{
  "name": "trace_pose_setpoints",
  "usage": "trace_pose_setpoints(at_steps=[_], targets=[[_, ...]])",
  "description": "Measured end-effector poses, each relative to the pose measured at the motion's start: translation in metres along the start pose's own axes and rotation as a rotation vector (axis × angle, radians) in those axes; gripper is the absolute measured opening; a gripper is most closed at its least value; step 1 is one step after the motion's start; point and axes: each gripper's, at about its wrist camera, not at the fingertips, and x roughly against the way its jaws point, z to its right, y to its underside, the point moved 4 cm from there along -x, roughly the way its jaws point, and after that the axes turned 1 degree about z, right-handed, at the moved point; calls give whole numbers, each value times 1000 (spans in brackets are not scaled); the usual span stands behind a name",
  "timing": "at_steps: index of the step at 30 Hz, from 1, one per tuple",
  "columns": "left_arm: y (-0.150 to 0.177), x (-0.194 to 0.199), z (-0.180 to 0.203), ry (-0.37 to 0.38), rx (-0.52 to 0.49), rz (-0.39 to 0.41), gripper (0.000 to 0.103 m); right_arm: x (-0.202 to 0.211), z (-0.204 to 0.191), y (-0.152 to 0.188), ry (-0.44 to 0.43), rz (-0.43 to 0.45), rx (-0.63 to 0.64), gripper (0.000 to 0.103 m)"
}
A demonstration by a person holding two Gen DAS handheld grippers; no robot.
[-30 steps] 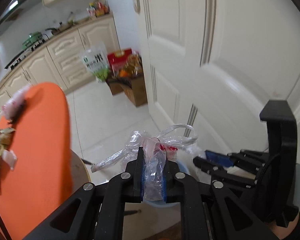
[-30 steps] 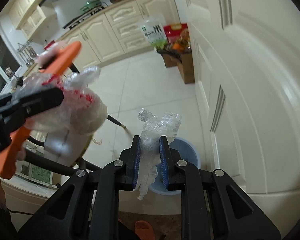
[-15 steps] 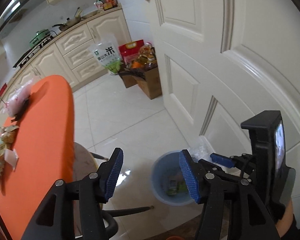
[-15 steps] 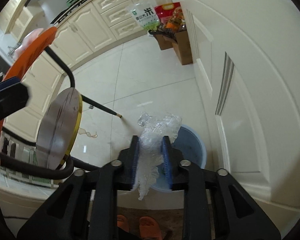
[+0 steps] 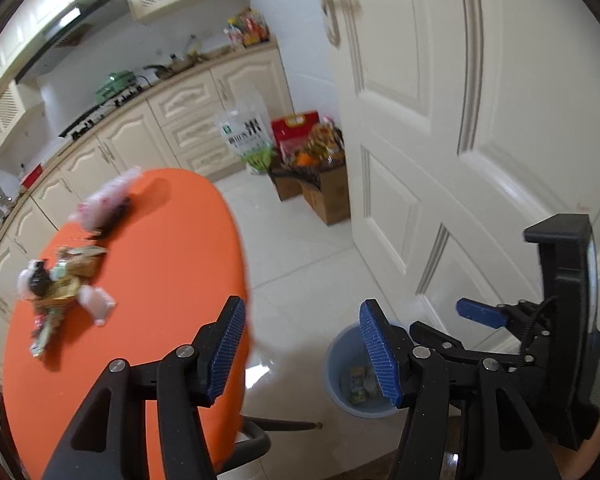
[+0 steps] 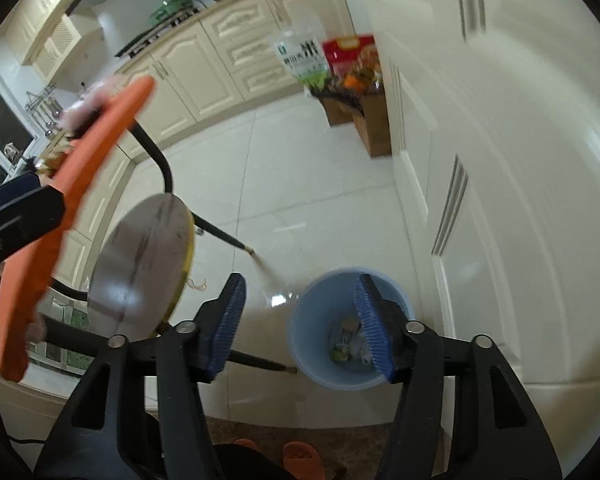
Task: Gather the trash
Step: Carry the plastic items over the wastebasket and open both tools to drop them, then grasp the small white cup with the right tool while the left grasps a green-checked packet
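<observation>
Blue plastic bin (image 6: 350,330) on the white floor tiles holds a few wrappers (image 6: 346,342), seen between and beyond the right gripper (image 6: 300,326) fingers, spread wide and empty. The left gripper (image 5: 302,350), equally wide and empty, points past more scraps (image 5: 58,284) on an orange table (image 5: 160,264) to its left.

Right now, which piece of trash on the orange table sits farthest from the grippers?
The pink-white plastic bag at the table's far edge; the wrapper pile lies nearer.
</observation>
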Motion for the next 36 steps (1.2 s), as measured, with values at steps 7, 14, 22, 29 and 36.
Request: trace_pose_setpoints(at_steps=[7, 14, 22, 29, 36], targets=[[21, 60, -57, -54, 87, 91, 64, 61, -73, -25, -9, 127, 97, 74], [64, 105, -149, -140, 220, 125, 77, 80, -181, -45, -60, 183, 253, 77], [102, 101, -245, -196, 354, 58, 77, 30, -279, -54, -101, 119, 422, 77], [110, 72, -315, -204, 446, -9, 77, -31, -314, -61, -95, 25, 509, 76], [109, 40, -338, -163, 472, -32, 77, -74, -332, -72, -105, -26, 554, 52]])
